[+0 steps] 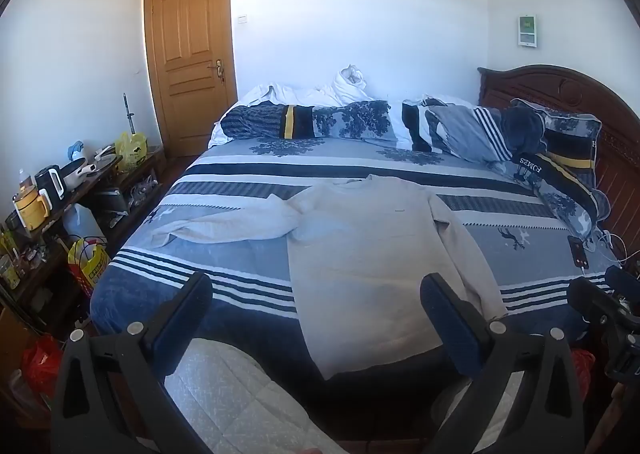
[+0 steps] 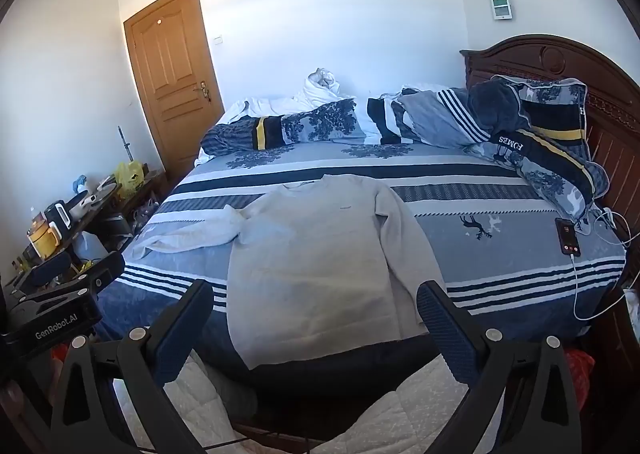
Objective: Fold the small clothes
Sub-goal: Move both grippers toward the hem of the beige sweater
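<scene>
A light grey long-sleeved sweater [image 1: 360, 250] lies flat on the blue striped bed [image 1: 224, 274], hem hanging over the near edge. Its left sleeve [image 1: 224, 224] stretches out to the left and its right sleeve lies along the body. It also shows in the right wrist view [image 2: 316, 254]. My left gripper [image 1: 316, 314] is open and empty, held off the bed in front of the hem. My right gripper [image 2: 316, 318] is open and empty too, in front of the hem. The right gripper shows at the right edge of the left wrist view [image 1: 600, 306].
A phone [image 2: 568, 241] on a white cable lies at the bed's right side. Pillows and a rolled duvet [image 1: 312, 120] line the far side, with a wooden headboard [image 1: 568, 94] on the right. A cluttered side table [image 1: 60, 190] stands left. A wooden door [image 1: 188, 54] is behind.
</scene>
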Motion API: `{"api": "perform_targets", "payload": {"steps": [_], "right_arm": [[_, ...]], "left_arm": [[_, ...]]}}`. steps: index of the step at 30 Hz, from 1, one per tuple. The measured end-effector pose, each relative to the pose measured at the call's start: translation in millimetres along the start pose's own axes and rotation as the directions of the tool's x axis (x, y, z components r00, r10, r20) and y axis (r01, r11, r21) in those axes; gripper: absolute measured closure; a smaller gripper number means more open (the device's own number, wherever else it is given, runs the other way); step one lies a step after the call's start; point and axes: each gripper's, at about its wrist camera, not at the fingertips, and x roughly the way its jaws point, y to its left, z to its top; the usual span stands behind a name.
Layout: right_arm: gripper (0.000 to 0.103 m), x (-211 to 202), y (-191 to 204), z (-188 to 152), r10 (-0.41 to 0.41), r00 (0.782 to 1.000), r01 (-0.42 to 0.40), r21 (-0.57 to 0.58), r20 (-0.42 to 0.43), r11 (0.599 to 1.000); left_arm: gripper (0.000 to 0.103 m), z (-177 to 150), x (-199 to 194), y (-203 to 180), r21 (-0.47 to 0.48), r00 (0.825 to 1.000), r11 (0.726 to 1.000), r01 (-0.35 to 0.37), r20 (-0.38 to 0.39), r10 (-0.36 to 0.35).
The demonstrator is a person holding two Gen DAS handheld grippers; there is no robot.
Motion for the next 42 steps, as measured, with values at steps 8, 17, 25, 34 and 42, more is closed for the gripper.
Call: {"api": "perform_targets", "payload": {"steps": [8,17,25,34,42], "right_arm": [[0.0,1.6,-0.8,-1.6,0.001,1.0,-0.001,0.001,-0.003,1.0],[0.0,14.5,-4.2,-9.6,0.006,0.999,-0.006,0.004,-0.031,1.0],[0.0,40.4,-30.3,-26.6,0.021,0.995,-0.015,0.073,-0.093,0.997],[0.001,85.6,-63.1,-41.7,0.053,0.983,-0.029,0.139,-0.176,0.99],[0.011,149.1,-91.4,-56.4,0.102,0.96,-0.057,0.174,-0.26,0.983]], "left_arm": [[0.0,-2.4,0.4,0.9,-0.004,1.0,1.0,0.004,-0.003,-0.004],[0.0,-19.1,30.5,8.3,-0.036,0.998,0.999,0.005,-0.069,-0.007],[0.0,-35.1,74.7,-2.1,-0.057,0.983,0.998,0.034,-0.178,-0.044],[0.0,-59.4,131.7,-7.0,-0.059,0.947,0.998,0.031,-0.318,-0.048],[0.0,-85.9,186.5,2.5,-0.075,0.906,0.997,0.003,-0.422,-0.035]]}}
